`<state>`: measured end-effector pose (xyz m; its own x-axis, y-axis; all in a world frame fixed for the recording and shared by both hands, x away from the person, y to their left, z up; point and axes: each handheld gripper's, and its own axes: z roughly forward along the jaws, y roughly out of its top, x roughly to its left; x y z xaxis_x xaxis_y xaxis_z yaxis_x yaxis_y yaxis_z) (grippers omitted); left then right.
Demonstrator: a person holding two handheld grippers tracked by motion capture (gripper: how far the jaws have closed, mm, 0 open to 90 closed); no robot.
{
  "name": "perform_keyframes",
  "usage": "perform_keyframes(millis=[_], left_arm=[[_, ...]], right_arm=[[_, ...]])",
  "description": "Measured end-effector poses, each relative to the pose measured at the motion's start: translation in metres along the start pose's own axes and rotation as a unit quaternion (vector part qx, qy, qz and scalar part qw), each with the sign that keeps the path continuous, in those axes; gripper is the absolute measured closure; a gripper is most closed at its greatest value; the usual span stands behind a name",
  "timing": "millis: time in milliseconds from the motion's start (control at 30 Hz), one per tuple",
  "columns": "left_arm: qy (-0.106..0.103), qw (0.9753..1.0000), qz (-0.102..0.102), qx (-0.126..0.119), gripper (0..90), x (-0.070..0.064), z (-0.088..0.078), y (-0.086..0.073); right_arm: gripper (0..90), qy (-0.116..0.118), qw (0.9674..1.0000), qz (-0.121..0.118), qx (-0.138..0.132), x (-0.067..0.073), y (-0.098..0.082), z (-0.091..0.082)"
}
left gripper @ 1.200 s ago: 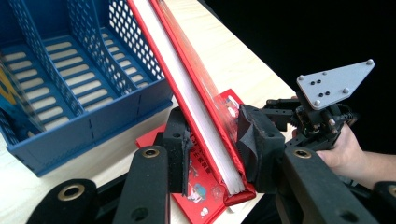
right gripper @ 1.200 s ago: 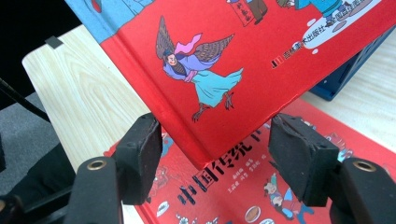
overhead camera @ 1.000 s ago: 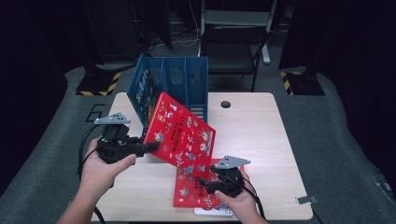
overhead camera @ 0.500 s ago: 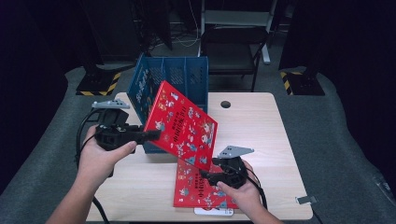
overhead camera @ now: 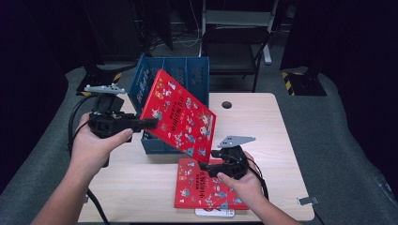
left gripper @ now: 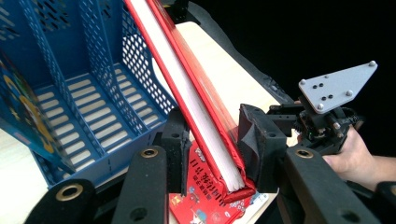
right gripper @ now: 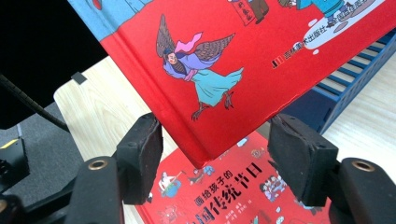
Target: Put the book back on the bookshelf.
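Dark curtains and grey floor surround a pale wooden table [overhead camera: 263,126]. Above it, the left gripper [overhead camera: 141,123] pinches the left edge of a red picture book [overhead camera: 180,115], its pads pressed on both covers, holding the book tilted in the air. The right gripper [overhead camera: 206,167] sits at the book's lower corner with jaws spread, the corner between them, untouched. Behind stands a blue file rack [overhead camera: 195,75]; below lies a second red book [overhead camera: 206,190], flat on the table.
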<state>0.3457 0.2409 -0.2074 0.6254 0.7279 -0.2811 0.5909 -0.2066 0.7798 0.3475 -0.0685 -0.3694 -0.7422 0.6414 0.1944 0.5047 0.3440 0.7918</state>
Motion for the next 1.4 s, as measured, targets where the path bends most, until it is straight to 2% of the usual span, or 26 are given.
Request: perform_keyframes(millis=[267, 667, 933, 1233, 1400], left_arm=[[0.014, 0.9999, 0.0, -0.004, 64.5, 0.002, -0.004, 0.008], [0.026, 0.9996, -0.007, -0.006, 64.6, 0.013, -0.007, 0.015], [0.041, 0.9989, -0.018, -0.013, 64.7, 0.026, -0.013, 0.02], [0.053, 0.9979, -0.031, -0.018, 64.8, 0.041, -0.019, 0.023], [0.059, 0.9974, -0.035, -0.023, 64.8, 0.045, -0.027, 0.029]], right_arm=[[35.3, 0.007, 1.0, 0.004, 0.002, 0.0, 0.01, 0.004], [35.3, 0.009, 0.9999, 0.0, -0.005, -0.002, 0.021, 0.018], [35.5, 0.019, 0.9996, 0.003, -0.018, -0.001, 0.031, 0.032], [35.7, 0.024, 0.9995, -0.005, -0.017, 0.0, 0.042, 0.047], [35.8, 0.029, 0.9993, -0.013, -0.019, 0.001, 0.054, 0.049]])
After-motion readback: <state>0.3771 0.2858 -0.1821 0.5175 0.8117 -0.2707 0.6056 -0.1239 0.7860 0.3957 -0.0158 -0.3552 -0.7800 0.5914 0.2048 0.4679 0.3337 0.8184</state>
